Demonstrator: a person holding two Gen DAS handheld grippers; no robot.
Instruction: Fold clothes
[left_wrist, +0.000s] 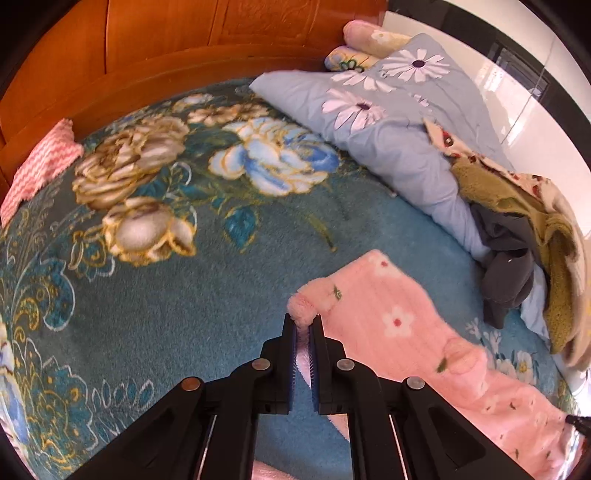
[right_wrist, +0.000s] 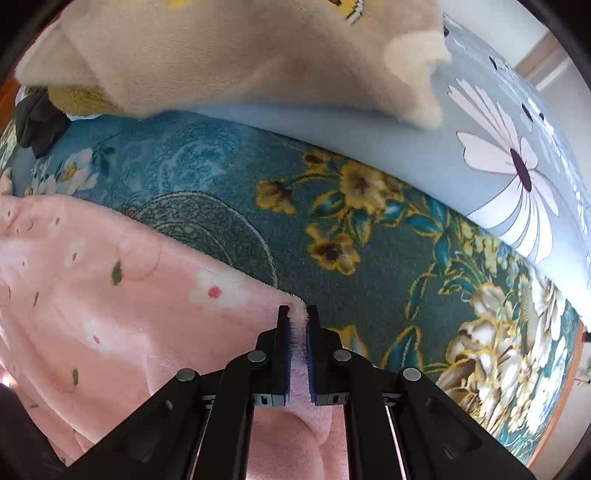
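We grip the pink garment with both tools: the left tool is clenched on one fluffy corner, the right tool on another corner of its edge. The garment stretches between them over the teal floral bed cover. Beside it lies a blue quilt with white daisies, and on the quilt's near end a pile of clothes: grey, olive and cream. A wooden headboard stands behind
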